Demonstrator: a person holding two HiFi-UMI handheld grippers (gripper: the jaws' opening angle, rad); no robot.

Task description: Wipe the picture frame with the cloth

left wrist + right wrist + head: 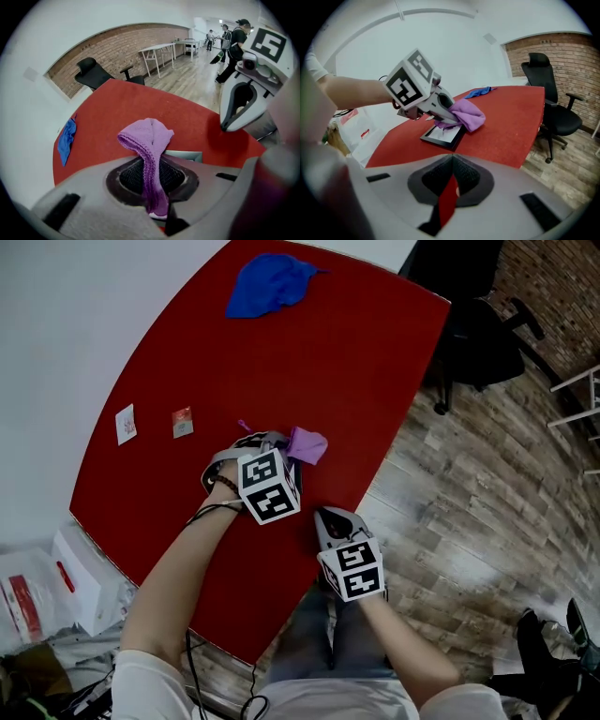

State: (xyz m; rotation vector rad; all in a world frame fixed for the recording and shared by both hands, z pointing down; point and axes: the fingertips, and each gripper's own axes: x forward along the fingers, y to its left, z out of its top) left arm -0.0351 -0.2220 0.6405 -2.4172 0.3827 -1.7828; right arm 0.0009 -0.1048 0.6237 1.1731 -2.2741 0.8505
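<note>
My left gripper [284, 450] is shut on a purple cloth [308, 443], which bunches out past its tips over the red table [347, 371]. In the left gripper view the cloth [149, 140] hangs from between the jaws, and a corner of the picture frame [186, 156] shows just behind it. The right gripper view shows the black picture frame [443, 135] lying flat on the table, with the cloth [467, 115] and left gripper [440, 112] resting on its far end. My right gripper [332, 516] hovers shut near the table's front edge, a short way from the frame and holding nothing.
A blue cloth [270, 283] lies at the table's far end. Two small cards [126, 424] [183, 422] sit to the left. A black office chair [480, 332] stands on the wooden floor beyond the right edge. White bags [77, 583] are on the floor at the left.
</note>
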